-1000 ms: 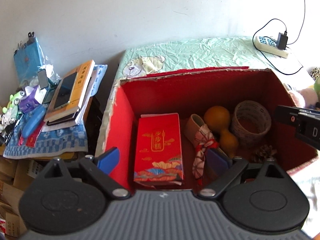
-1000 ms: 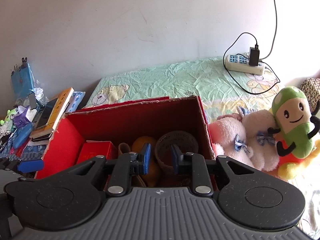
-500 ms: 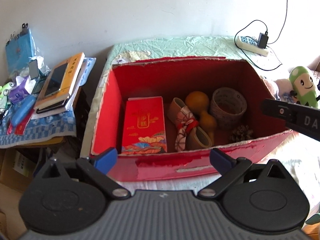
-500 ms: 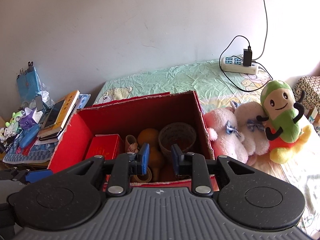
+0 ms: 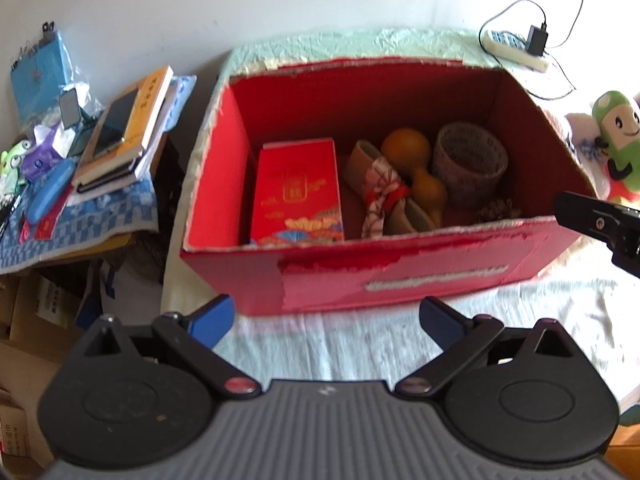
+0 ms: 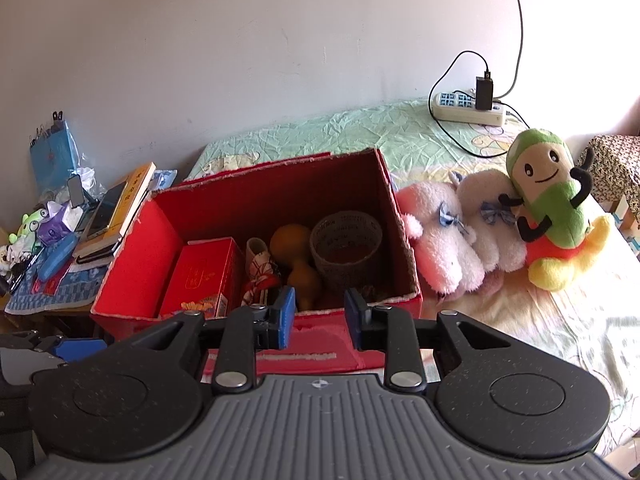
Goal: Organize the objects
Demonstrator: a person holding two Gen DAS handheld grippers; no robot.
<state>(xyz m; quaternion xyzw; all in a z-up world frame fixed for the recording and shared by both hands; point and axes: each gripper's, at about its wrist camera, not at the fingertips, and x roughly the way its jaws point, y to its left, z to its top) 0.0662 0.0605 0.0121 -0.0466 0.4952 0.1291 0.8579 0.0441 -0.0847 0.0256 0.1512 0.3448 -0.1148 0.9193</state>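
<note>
My left tool (image 5: 326, 320) wide open, empty, before red cardboard box (image 5: 400, 280); right tool (image 6: 320, 316) opening, empty. Between picks. Next: green plush toy (image 6: 548, 196) right of box.

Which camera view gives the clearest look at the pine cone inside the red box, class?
The left wrist view. It looks steeply down into the red box, so the pine cone shows beside the woven basket. In the right wrist view the box's front wall hides most of it.
</note>
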